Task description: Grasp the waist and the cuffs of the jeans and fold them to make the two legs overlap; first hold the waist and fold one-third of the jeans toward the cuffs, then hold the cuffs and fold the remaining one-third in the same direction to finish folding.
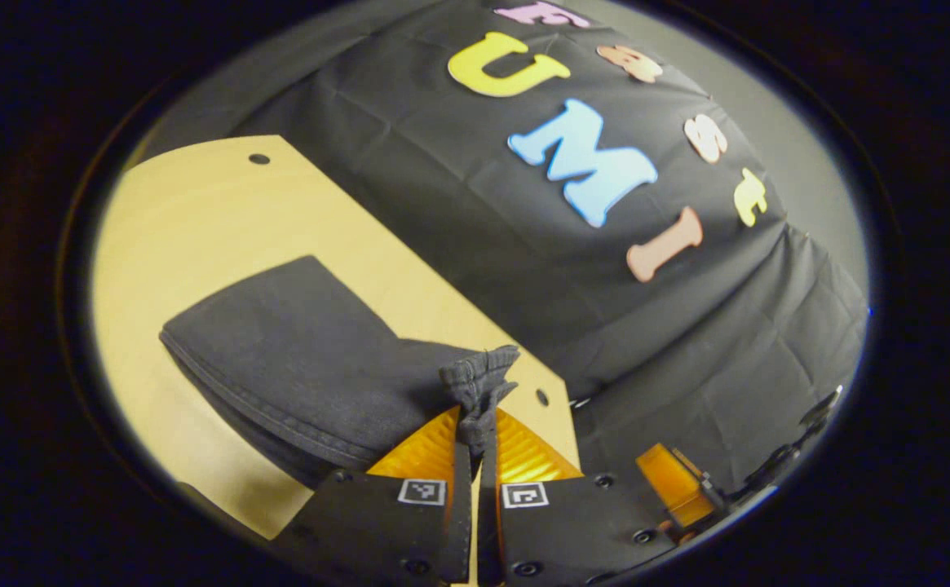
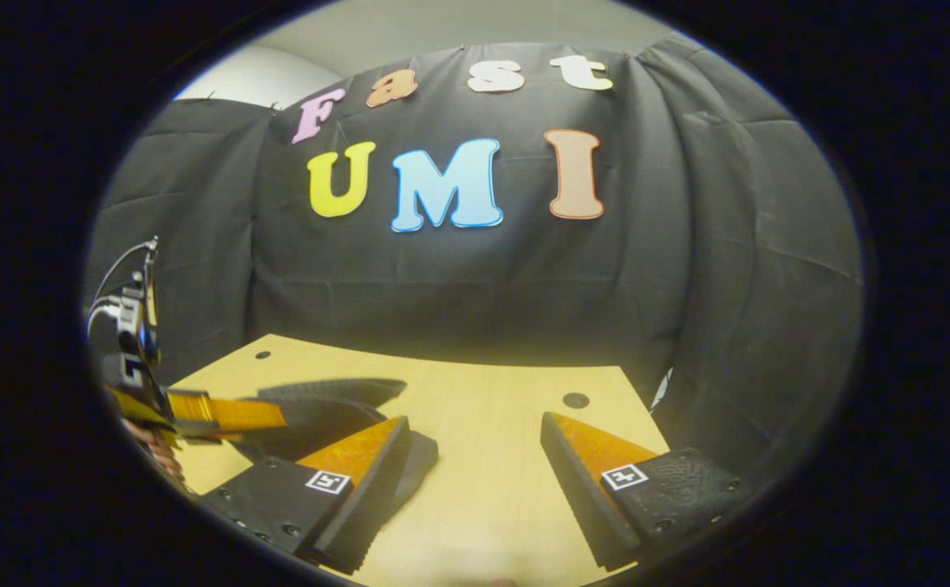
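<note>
Left gripper view: left tongs (image 1: 478, 428) are clamped on a bunched edge of the dark denim jeans (image 1: 295, 367), lifted off the pale wooden tabletop (image 1: 197, 220), likely to carry a fold. Right tongs (image 2: 475, 456) stand apart, empty, over the tabletop.

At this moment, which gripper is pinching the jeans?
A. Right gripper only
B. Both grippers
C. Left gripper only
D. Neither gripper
C: in the left gripper view, the left gripper is shut on a bunched edge of the dark jeans, while in the right gripper view the right gripper stands wide open over the wooden table.
</note>
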`<state>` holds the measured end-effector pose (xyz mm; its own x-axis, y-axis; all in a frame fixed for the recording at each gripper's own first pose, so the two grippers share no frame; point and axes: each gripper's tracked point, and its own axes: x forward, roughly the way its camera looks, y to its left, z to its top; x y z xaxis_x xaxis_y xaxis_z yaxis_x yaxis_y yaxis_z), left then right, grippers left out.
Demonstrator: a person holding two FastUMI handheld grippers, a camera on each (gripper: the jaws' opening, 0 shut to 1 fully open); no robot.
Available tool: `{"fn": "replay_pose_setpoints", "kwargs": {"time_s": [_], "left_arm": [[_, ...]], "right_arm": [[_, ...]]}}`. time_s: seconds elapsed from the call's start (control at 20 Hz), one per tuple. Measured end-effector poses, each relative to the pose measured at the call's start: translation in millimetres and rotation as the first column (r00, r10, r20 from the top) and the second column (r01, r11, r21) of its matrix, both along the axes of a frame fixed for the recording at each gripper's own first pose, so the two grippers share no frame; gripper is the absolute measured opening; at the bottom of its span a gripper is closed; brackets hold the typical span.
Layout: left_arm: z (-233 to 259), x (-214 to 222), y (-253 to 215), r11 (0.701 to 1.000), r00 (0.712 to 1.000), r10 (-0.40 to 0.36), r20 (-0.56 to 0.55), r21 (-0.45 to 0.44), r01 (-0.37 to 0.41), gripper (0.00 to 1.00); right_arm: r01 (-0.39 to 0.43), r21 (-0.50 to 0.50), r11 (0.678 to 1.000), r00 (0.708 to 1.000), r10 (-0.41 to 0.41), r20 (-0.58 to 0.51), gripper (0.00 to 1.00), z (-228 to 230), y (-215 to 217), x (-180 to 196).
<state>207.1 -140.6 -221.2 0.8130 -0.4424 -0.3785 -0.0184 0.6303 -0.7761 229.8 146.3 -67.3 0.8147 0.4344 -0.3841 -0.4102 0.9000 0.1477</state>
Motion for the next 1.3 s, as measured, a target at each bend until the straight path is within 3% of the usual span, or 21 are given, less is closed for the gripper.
{"fn": "replay_pose_setpoints", "kwargs": {"time_s": [0.3,0.4,0.6,0.75,0.85,1.0,1.3], "left_arm": [[-60,-26,-30,0.995,0.993,-0.049,-0.104,0.087,0.058,0.11],[-53,-28,-42,0.989,0.991,-0.101,-0.091,0.103,0.111,0.19],[-24,-40,-59,0.949,0.981,-0.195,-0.01,0.249,0.192,0.92],[13,-46,-50,0.929,0.975,-0.212,0.069,0.324,0.179,0.92],[32,-43,-28,0.915,0.976,-0.181,0.119,0.383,0.123,0.96],[60,-36,4,0.886,0.971,-0.142,0.191,0.461,0.039,0.94],[111,-40,47,0.828,0.926,-0.135,0.353,0.553,-0.09,0.95]], "right_arm": [[-0.005,-0.008,1.0,0.999,0.005,-0.038,0.95,-14,4,-10],[0.006,-0.001,1.0,0.999,-0.006,-0.048,0.95,-14,7,-11],[0.038,0.001,0.999,0.998,-0.038,-0.046,0.95,-6,7,-15],[0.062,0.001,0.998,0.998,-0.062,-0.019,0.95,8,3,-20],[0.087,0.012,0.996,0.996,-0.087,0.004,0.95,18,0,-24],[0.133,0.008,0.991,0.987,-0.133,0.087,0.95,38,-9,-33],[0.216,-0.026,0.976,0.955,-0.206,0.213,0.95,75,-30,-56]]}}
